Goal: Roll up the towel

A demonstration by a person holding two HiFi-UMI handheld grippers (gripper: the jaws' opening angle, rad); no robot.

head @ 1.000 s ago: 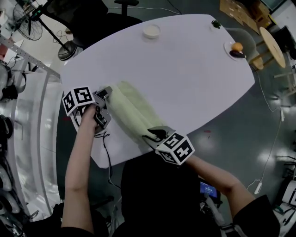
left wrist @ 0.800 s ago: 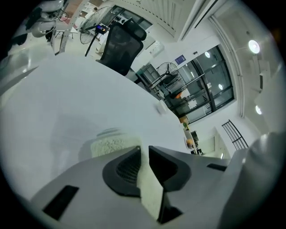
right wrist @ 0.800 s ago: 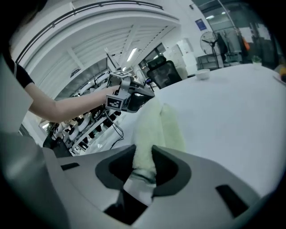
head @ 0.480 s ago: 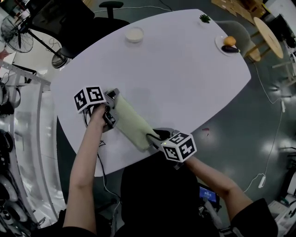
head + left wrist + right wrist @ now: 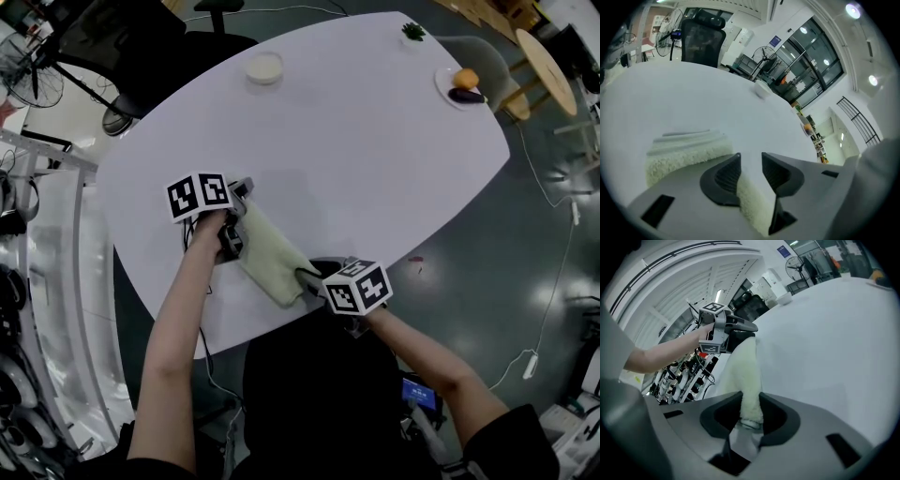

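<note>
Clamping towel end: right tool | left tool just opening, towel between | table edge close

One towel is lying on one white table. Two grippers are meeting it: the left gripper, whose jaws have just been opening with the cloth between them, and the right gripper. One bowl, one small plant and one plate bearing one orange are sitting along the far edge.

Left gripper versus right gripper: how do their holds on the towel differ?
The right gripper is clamped on one towel end; the left gripper has just been opening, jaws apart, the other end loose between them. The left gripper is over the table; the right gripper is by its near edge. Both straddle the same towel.
</note>
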